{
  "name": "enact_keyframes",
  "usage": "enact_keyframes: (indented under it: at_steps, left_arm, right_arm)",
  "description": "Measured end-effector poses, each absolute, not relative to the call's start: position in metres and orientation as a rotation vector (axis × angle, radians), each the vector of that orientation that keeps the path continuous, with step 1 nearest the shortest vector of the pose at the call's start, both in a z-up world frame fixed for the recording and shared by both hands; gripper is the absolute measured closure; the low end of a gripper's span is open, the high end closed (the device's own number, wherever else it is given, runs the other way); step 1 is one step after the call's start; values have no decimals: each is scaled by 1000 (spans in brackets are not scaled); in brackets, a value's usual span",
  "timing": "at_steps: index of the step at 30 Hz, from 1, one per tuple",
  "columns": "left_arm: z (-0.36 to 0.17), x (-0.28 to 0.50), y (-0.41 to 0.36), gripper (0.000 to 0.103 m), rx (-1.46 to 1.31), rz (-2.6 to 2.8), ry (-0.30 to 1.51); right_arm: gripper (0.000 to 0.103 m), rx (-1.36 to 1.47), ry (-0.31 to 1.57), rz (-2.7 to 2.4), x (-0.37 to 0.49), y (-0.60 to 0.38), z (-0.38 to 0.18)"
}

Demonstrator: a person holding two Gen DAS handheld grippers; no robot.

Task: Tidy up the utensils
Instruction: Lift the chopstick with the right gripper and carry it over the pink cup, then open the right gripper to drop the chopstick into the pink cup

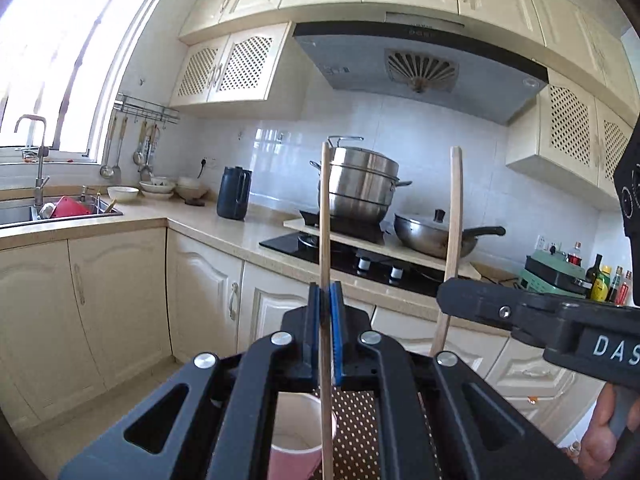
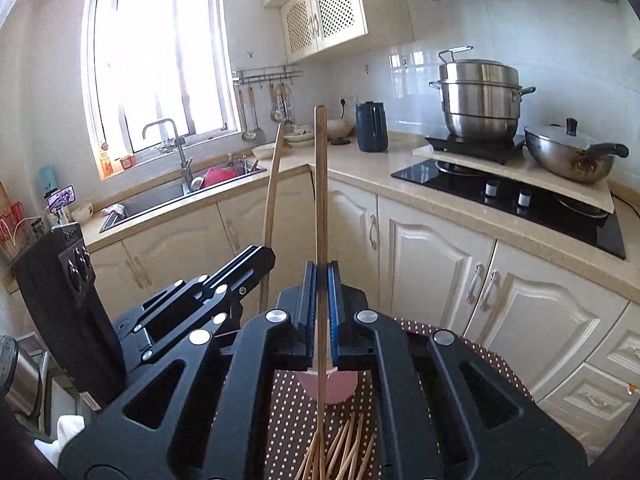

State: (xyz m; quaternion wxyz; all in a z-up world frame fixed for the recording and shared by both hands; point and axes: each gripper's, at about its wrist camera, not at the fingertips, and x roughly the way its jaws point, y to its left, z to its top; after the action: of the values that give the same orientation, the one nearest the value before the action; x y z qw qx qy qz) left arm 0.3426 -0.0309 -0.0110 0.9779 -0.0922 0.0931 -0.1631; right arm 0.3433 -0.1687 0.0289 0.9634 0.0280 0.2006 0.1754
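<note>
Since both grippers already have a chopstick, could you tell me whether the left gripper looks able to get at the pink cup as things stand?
Probably yes. The left gripper is shut on a chopstick whose lower end hangs right at the open pink cup, with nothing between them. The right gripper is off to the side.

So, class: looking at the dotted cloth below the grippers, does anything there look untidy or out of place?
Yes. A heap of loose chopsticks lies fanned and crossed on the dotted cloth beside the pink cup, not standing in it. Each gripper holds one chopstick upright.
</note>
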Motion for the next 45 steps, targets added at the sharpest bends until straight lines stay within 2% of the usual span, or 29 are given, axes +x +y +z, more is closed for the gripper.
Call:
enact_keyframes:
  at_steps: [10, 22, 31, 32, 34, 36, 40, 45]
  left_arm:
    - [-21, 382, -29, 97, -245, -256, 81]
    - [-71, 401, -38, 97, -176, -233, 149]
    - [-82, 389, -31, 96, -125, -274, 249]
    - [-81, 388, -30, 94, -118, -279, 255]
    - [-79, 383, -26, 73, -123, -266, 258]
    - [-77, 377, -20, 65, -131, -243, 261]
    - [-67, 365, -15, 61, -95, -194, 278]
    - [-48, 338, -7, 53, -68, -161, 280]
  right_arm:
    - [97, 124, 299, 337, 390, -165, 21]
    - [97, 134, 425, 334, 410, -170, -39]
    - [97, 146, 521, 345, 410, -167, -61]
    - [96, 148, 528, 348, 409, -167, -61]
    - [96, 162, 546, 353, 407, -166, -62]
    - [95, 166, 562, 347, 404, -166, -61]
    - [91, 173, 571, 335, 395, -169, -54]
    - [71, 176, 546, 319, 374, -173, -41]
